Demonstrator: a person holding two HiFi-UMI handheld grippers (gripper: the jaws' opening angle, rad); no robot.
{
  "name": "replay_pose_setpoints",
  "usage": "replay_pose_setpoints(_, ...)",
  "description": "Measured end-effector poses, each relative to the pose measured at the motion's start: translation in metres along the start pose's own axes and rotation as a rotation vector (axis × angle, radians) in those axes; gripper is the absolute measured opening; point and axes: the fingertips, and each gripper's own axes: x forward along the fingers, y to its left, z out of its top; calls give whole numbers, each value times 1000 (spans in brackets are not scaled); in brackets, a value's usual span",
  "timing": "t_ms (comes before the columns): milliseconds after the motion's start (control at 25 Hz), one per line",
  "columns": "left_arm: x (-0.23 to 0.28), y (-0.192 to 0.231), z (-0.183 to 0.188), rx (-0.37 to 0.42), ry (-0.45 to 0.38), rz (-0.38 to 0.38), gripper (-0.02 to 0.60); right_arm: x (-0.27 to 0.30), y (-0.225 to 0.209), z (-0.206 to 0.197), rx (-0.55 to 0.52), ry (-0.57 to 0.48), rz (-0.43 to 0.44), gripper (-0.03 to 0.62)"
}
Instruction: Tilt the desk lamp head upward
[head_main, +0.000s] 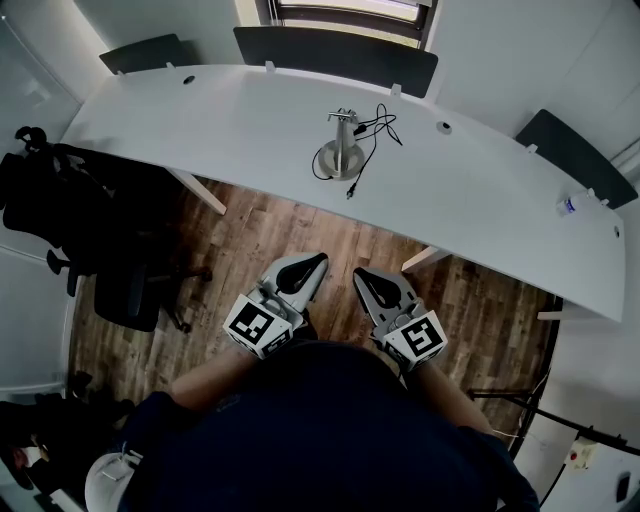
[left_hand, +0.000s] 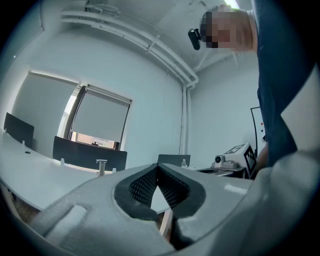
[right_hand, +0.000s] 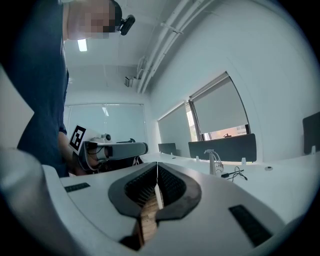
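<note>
A small metal desk lamp (head_main: 342, 145) stands on its round base near the middle of the long white desk (head_main: 220, 125), with a black cable (head_main: 372, 135) trailing from it. From the left gripper view the lamp (left_hand: 101, 166) is a tiny post far off; the right gripper view has the lamp (right_hand: 214, 162) beside its cable (right_hand: 235, 174). My left gripper (head_main: 318, 262) and right gripper (head_main: 358, 274) are both shut and empty. They hang side by side over the wooden floor, close to my body and well short of the desk.
A black office chair (head_main: 60, 205) stands at the left by the desk's near edge. Dark screens (head_main: 335, 52) line the desk's far side. A clear bottle (head_main: 575, 204) lies at the desk's right end. Wooden floor (head_main: 250, 250) lies between me and the desk.
</note>
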Motion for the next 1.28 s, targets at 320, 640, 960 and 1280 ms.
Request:
replay_pose_setpoints(320,50,74,4,-10,-30,-23,6,50,-58,7,-23,15,-53,11)
replay_pose_setpoints(640,104,171,-3,16,13,-113,6,135,-128,25,-34,27,-170,11)
replay_pose_setpoints(960,149,230,-24,5,55,-177,8,181,-174,29,-29,62,-256,11)
replay_pose_setpoints(1280,184,259,-58,39,118,-155,8,200,-217,17,-3,98,-213,11)
